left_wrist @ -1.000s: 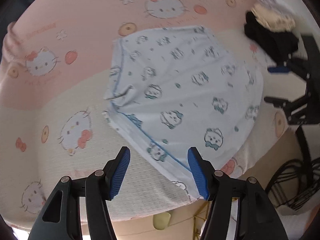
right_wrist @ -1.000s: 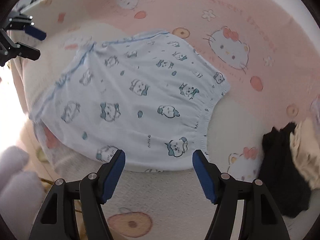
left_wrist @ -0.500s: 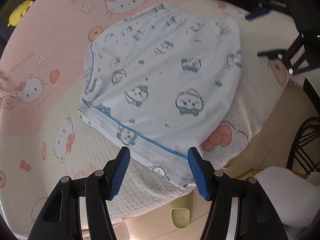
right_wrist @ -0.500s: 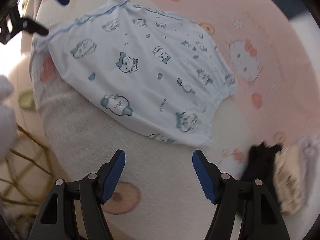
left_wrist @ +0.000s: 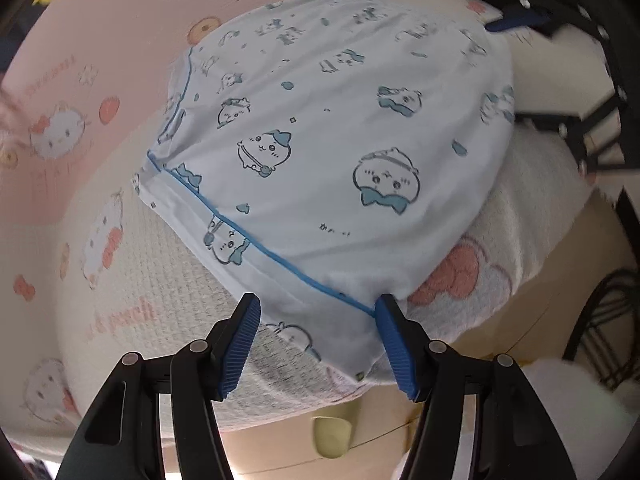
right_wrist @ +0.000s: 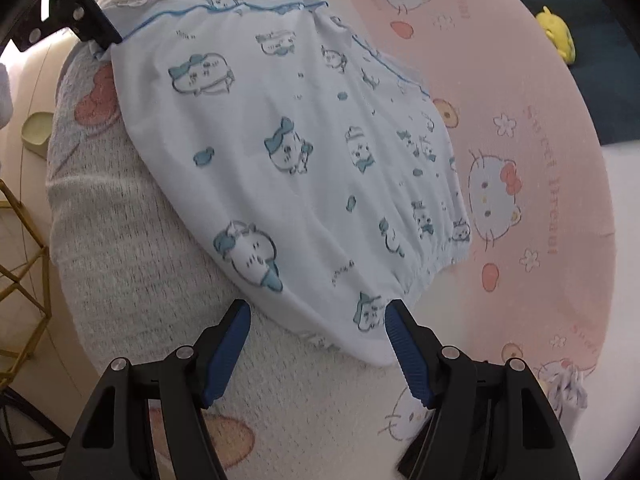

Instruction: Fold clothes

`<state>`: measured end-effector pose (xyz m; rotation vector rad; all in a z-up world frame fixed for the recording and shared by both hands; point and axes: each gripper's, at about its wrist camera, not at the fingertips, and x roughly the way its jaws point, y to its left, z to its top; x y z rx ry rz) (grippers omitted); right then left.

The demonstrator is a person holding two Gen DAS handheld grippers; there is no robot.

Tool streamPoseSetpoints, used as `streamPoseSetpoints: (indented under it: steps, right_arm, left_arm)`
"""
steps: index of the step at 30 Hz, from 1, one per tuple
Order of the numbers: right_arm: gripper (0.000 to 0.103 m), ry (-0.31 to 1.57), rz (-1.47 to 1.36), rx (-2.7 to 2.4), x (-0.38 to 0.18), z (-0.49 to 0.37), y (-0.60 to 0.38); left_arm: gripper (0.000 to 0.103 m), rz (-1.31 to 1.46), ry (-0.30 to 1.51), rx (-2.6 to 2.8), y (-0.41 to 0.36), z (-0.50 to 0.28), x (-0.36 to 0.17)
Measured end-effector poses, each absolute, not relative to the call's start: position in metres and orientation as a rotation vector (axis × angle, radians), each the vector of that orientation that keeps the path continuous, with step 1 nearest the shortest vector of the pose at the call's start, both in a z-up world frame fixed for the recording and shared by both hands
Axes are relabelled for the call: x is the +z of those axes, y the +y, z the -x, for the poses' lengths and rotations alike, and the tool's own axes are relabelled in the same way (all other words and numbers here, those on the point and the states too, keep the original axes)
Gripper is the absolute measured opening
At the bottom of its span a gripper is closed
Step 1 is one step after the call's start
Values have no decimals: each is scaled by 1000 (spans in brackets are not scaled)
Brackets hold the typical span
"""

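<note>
A: How does the left tool (left_wrist: 318, 340) stand?
B: Jaws spread wide, holding nothing; the piped hem corner of the pale blue shorts (left_wrist: 340, 128) lies between its fingers.

A: And the right tool (right_wrist: 318, 344)?
B: Also wide open, straddling the elastic waistband corner, gripping nothing.

A: Where are the shorts?
B: Spread flat on the bed (right_wrist: 132, 264), on a pink and cream cat-print cover, near its edge; floor shows beyond. Bare cover lies on the far side. A yellow toy (right_wrist: 556, 32) sits well apart.
</note>
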<state>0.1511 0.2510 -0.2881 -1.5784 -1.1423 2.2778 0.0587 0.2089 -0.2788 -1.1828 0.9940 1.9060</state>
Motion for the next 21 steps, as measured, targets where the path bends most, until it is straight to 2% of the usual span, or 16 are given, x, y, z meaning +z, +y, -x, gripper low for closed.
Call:
streamPoseSetpoints:
  steps: [3,7,9,15,21]
  right_arm:
    - [69,-1130,1564,2310,-287,-142,249]
    - [70,-1107,1544,2342,-287,-131,249]
    - [76,-1125,1519,2340,-287,-132,251]
    - [76,-1335,1417,2176,-300,-159,265]
    - [76,-1498,1348,2061,-311,-165,263]
  left_arm:
    - [57,1198,965,1929,216,-56,-278]
    - [58,1121,1045,1931,225,-62,-279]
    - [60,1027,1141,1928,225,-72,-280]
    - [62,688,1487,1903,208,-107,-292]
    - [65,445,1736,1908,213,-122,-309]
